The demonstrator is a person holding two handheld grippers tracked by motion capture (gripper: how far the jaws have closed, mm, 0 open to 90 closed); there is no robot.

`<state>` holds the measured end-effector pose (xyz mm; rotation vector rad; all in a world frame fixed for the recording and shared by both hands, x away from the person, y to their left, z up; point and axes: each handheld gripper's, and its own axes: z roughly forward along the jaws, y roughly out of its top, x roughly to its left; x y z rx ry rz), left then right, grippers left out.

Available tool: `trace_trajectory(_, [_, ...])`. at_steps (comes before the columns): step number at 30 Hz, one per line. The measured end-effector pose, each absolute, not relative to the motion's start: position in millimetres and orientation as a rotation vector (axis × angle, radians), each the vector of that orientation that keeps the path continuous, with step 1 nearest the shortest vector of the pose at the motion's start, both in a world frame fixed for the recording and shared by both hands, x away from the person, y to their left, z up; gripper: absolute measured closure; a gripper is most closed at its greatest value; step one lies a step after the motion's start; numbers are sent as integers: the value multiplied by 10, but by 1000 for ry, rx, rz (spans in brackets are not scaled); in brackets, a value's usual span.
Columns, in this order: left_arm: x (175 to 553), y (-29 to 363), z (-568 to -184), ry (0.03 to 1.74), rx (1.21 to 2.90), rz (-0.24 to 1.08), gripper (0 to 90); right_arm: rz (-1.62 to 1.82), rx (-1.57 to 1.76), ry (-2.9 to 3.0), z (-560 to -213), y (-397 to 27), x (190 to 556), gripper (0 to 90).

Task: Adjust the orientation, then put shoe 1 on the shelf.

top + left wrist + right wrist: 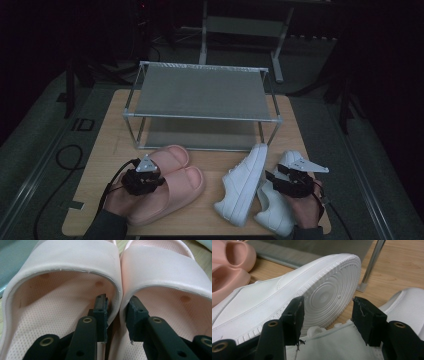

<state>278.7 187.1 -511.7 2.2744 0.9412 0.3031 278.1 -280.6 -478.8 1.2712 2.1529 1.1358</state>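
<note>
Left gripper [117, 312]: clamped on touching inner walls of pink slides [120, 277], table's front-left.
Right gripper [327, 312]: jaws apart, over white sneakers [287, 295], front-right.
Writing: none legible.

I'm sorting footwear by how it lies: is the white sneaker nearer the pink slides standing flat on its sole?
No: the white sneaker lies tipped on its side, its ridged sole turned toward the right gripper.
</note>
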Motion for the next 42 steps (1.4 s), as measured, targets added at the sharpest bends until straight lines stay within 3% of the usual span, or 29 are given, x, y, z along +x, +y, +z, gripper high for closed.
trace_trajectory(16, [2776, 1891, -4986, 927, 2255, 256, 763, 1140, 1272, 2149, -4790, -2811, 2780, 427])
trace_trajectory(42, [3045, 1666, -4805, 942, 2219, 354, 755, 1148, 1278, 2147, -4789, -2820, 2774, 425])
